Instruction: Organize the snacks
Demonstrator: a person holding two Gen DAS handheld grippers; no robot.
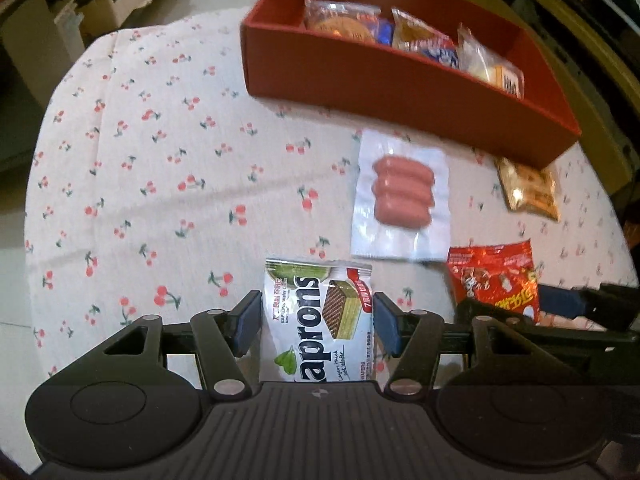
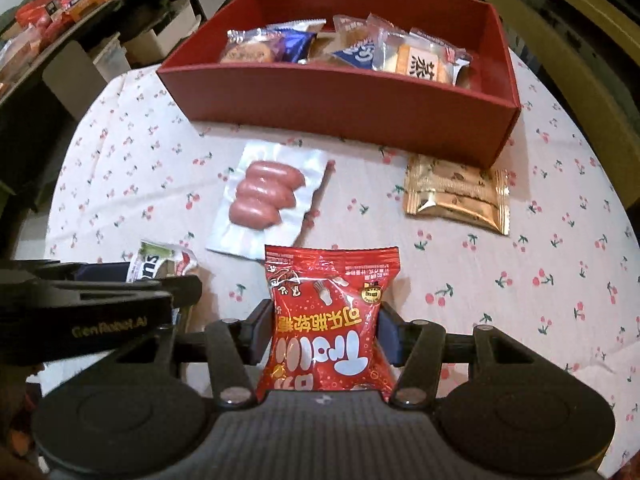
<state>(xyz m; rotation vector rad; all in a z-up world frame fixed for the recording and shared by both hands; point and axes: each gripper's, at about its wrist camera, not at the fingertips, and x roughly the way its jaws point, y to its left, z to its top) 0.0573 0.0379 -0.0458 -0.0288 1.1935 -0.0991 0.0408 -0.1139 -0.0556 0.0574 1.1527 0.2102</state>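
My left gripper (image 1: 318,320) is shut on a white Kaprons wafer pack (image 1: 320,316), its pads pressing both sides. My right gripper (image 2: 326,332) is shut on a red candy bag (image 2: 330,320), which pinches in at the pads. The red box (image 2: 340,100) stands at the back with several wrapped snacks (image 2: 344,50) inside; it also shows in the left wrist view (image 1: 380,76). A sealed sausage pack (image 1: 402,196) (image 2: 266,196) and a gold packet (image 2: 456,196) (image 1: 528,190) lie on the cloth before the box.
The table has a white cherry-print cloth (image 1: 160,160). The left gripper's body (image 2: 88,312) sits close on the right gripper's left. Shelves with boxes and packets (image 2: 60,4) stand beyond the table's left edge.
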